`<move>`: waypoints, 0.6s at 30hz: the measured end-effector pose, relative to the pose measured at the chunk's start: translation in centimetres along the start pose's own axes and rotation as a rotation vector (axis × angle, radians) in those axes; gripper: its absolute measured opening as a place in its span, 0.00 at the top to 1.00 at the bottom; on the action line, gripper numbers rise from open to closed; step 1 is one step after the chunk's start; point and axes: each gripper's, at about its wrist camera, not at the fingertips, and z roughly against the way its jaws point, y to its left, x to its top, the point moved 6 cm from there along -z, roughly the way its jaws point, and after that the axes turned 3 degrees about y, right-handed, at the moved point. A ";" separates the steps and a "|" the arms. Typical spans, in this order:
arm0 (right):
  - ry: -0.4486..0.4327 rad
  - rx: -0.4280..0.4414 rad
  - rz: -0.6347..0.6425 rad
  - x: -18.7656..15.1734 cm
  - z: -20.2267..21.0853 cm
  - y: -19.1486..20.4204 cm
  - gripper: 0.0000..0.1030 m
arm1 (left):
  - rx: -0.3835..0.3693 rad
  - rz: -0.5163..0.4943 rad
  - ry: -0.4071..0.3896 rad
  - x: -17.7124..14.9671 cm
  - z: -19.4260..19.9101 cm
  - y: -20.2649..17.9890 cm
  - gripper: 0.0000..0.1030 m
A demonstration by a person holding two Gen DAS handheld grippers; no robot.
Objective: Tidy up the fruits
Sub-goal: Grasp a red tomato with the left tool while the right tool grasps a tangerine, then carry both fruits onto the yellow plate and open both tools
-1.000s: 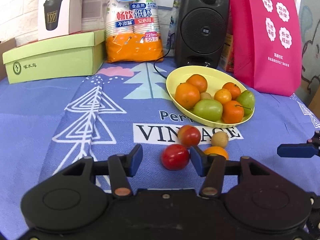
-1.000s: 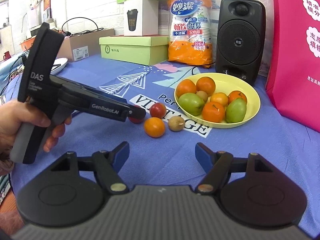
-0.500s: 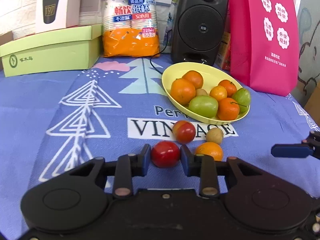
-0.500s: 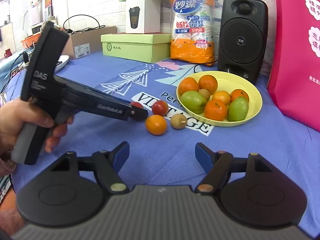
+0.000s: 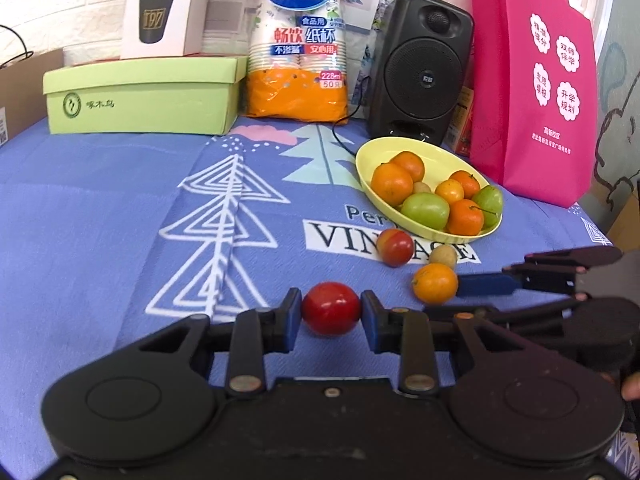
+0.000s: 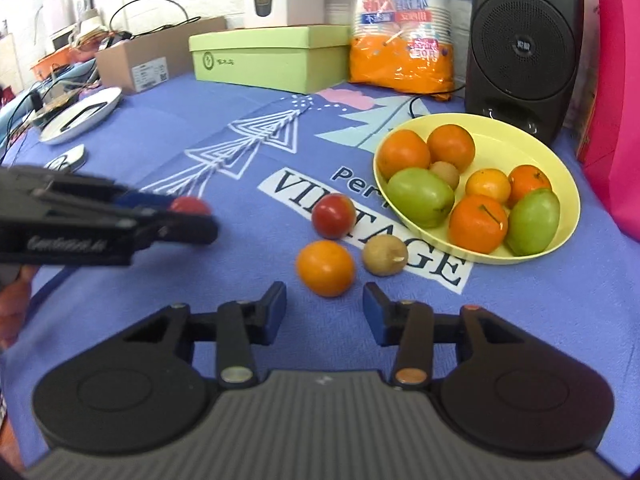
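We find the left gripper (image 5: 331,310) clenched on a red tomato (image 5: 331,309), one blue pad pressed to each side of it, just above the blue cloth (image 5: 100,240). The right gripper (image 6: 324,312) stands released, its jaws apart and holding nothing, with an orange (image 6: 325,268) just ahead of the gap on the cloth. Beside that orange lie a brown fruit (image 6: 385,255) and a second tomato (image 6: 333,216), all three close together and just short of the yellow bowl (image 6: 560,160). The bowl holds five oranges, two green fruits and a small brown one, heaped toward its near side. In the left wrist view one blue finger of the right gripper reaches in from the right and appears to touch the loose orange. We note nothing lying between the held tomato and the bowl except these three loose fruits. Behind the bowl stands a black speaker (image 5: 420,68), its cable trailing onto the cloth. To its left stand a pack of paper cups (image 5: 298,40) and a green box (image 5: 140,96) with a white box (image 5: 164,8) behind it. A pink bag (image 5: 536,80) stands at the right, close behind the bowl. Further left, the right wrist view shows a cardboard box (image 6: 144,64), a white dish (image 6: 82,114) and tangled cables. The cloth bears white triangles and printed lettering, and a white brick wall closes the back.
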 end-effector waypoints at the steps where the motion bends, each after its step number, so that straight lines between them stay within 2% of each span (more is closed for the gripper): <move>1: -0.002 -0.002 -0.001 0.1 -0.2 0.0 0.59 | 0.000 0.005 0.002 -0.1 -0.1 0.1 0.70; 5: -0.003 -0.023 0.015 0.6 -1.0 0.1 0.61 | -0.003 0.013 0.011 -0.3 -0.4 0.3 0.70; 7: -0.002 -0.023 0.030 0.7 -1.1 0.3 0.69 | -0.005 0.013 0.010 -0.4 -0.4 0.3 0.70; 13: -0.022 -0.025 0.026 0.4 0.0 0.0 0.69 | -0.009 0.003 0.016 -0.1 -0.6 0.1 0.70; 18: -0.073 -0.038 0.004 1.1 2.2 -2.0 0.69 | -0.036 -0.051 0.001 2.3 -1.6 -1.8 0.70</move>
